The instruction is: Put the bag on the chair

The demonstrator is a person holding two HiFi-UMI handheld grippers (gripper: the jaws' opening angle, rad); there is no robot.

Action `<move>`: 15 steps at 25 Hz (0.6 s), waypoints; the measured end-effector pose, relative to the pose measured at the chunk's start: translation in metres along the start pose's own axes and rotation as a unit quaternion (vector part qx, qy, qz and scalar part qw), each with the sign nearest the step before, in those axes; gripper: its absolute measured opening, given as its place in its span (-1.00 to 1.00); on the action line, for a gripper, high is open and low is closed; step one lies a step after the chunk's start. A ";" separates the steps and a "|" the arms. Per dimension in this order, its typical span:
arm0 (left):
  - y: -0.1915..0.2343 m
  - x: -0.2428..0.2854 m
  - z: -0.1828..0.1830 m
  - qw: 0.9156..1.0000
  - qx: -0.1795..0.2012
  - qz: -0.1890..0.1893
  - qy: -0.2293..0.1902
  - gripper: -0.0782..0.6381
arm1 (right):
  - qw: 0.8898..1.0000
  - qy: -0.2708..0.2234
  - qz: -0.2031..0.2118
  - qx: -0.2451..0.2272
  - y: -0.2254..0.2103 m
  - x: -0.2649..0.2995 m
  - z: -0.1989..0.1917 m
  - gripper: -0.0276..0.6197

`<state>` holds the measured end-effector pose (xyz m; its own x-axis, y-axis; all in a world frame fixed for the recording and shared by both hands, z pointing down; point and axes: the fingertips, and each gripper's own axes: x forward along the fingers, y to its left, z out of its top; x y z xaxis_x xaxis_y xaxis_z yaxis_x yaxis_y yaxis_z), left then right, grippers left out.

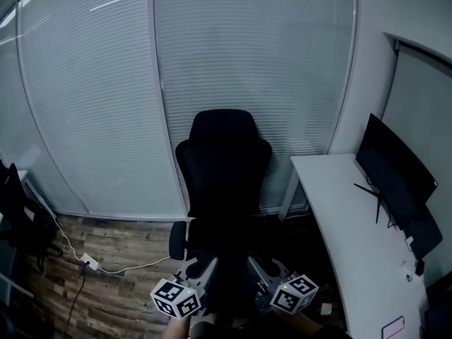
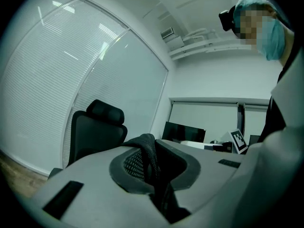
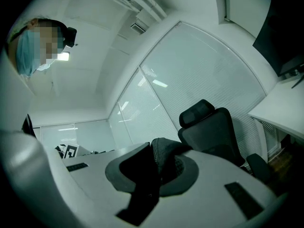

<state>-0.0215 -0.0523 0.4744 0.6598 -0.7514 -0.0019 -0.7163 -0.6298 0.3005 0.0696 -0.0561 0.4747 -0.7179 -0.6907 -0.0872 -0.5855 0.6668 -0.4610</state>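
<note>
A black office chair (image 1: 224,161) with a headrest stands before the blind-covered glass wall, facing me. Low in the head view, my left gripper (image 1: 201,272) and right gripper (image 1: 258,268) hang close together over the seat, with a dark bag (image 1: 227,281) between them that is hard to tell from the seat. In the left gripper view the gripper (image 2: 152,167) is shut on a black mesh strap (image 2: 145,153) of the bag, with the chair (image 2: 97,127) behind. In the right gripper view the gripper (image 3: 159,170) clamps a similar strap (image 3: 166,151), with the chair (image 3: 213,129) beyond it.
A white desk (image 1: 346,224) with a dark monitor (image 1: 392,168) runs along the right. On the wooden floor at the left lie a power strip (image 1: 89,262) and its cable. Dark furniture (image 1: 18,217) stands at the far left.
</note>
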 end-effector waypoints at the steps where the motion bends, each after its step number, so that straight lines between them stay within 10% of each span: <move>1: 0.005 0.007 0.003 1.000 0.000 -0.005 0.000 -0.65 | 1.000 -0.004 -0.004 -0.003 -0.005 0.007 0.004 -0.72; 15: 0.118 0.085 0.059 0.988 -0.004 -0.146 0.042 -0.65 | 0.985 -0.093 -0.146 -0.016 -0.055 0.123 0.043 -0.72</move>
<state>-0.0633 -0.2021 0.4540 0.8546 -0.5192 -0.0110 -0.4915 -0.8155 0.3055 0.0299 -0.1903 0.4514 -0.4369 -0.8918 -0.1174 -0.7706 0.4384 -0.4627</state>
